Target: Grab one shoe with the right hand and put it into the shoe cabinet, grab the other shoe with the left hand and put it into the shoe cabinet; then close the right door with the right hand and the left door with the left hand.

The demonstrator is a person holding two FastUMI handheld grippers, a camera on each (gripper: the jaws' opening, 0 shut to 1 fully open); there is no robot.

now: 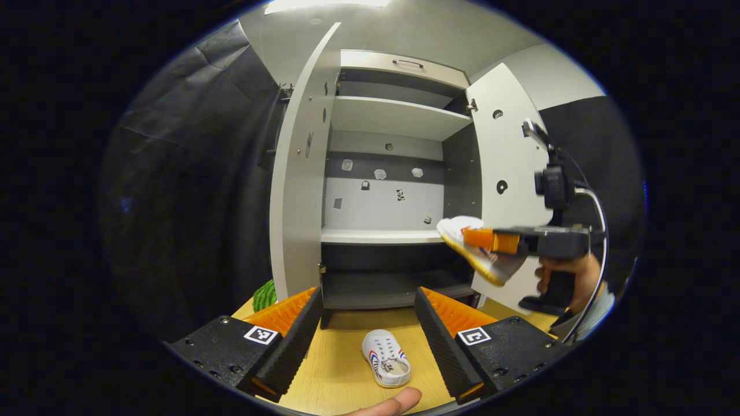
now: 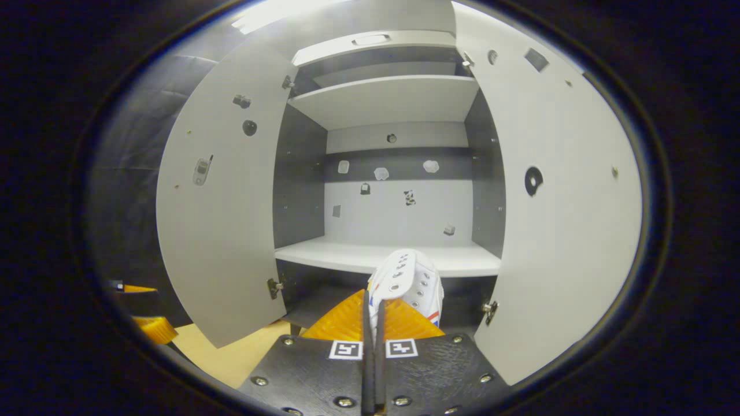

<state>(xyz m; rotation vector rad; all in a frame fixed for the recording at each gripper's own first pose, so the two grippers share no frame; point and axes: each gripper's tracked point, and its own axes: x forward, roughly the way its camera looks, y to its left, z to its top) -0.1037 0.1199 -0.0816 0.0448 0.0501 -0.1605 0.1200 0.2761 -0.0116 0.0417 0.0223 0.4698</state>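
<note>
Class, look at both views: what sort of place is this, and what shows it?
Probably a staged test booth, not a home: black cloth wall, an open shoe cabinet on a wooden floor, and a hand-held gripper carrying a shoe.

Left gripper view low, farther back, facing open cabinet (image 1: 393,173); right gripper view nearer, perhaps higher; both share shelves.

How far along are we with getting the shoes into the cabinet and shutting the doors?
Early on. Nothing is stowed yet. The right gripper is shut on the first shoe, held up in front of the open cabinet, short of the shelf. The second shoe lies on the wooden floor between the open left gripper fingers, not grasped. The left door and right door both stand open.
</note>
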